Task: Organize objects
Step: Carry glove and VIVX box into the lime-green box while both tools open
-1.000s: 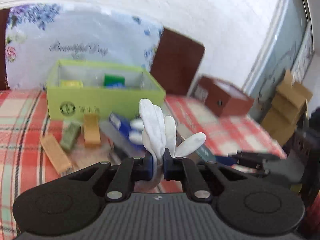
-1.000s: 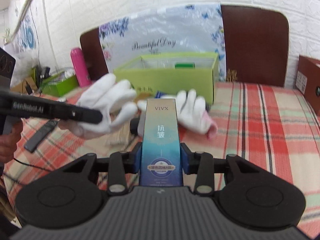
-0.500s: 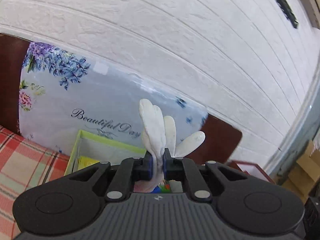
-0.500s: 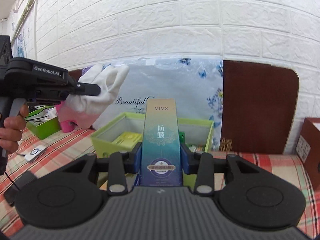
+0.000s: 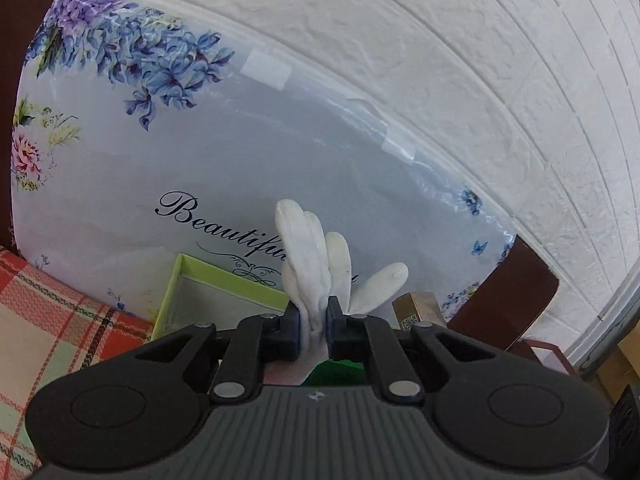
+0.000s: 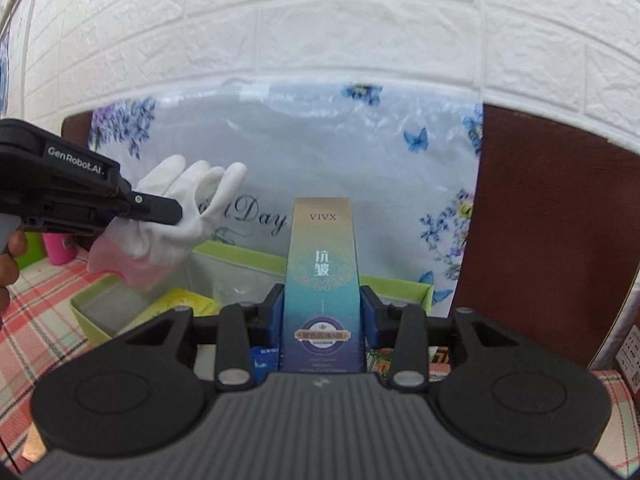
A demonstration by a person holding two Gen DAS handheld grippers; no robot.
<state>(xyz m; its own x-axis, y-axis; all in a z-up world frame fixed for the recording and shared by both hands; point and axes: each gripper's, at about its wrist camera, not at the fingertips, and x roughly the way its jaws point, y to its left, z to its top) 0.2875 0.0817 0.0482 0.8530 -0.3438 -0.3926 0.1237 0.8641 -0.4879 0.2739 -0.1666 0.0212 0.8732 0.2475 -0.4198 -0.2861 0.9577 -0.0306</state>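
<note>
The left claw (image 5: 313,330) is pinching a white glove (image 5: 316,264) near its wrist end, and the glove's fingers are pointing up and fanning out. Seen from the right wrist camera, the same left claw (image 6: 176,212) is holding the glove (image 6: 172,216) up in the air over the left part of a green box (image 6: 224,250), and the pink cuff of the glove is hanging down. The right claw (image 6: 322,320) is squeezing a tall blue and gold carton (image 6: 322,280) on both sides, and the carton is standing straight up between the two fingers, with the word VIVX near its top. The carton is being held over the green box too, to the right of the glove. From the left wrist camera, the gold top of the carton (image 5: 418,306) is peeking out just to the right of the glove. The green box (image 5: 208,280) is sitting open on a counter with a red checked cloth (image 5: 48,320). Behind the box, a flowery sheet with blue blossoms (image 5: 200,140) is leaning against a white brick wall (image 6: 320,20).
</note>
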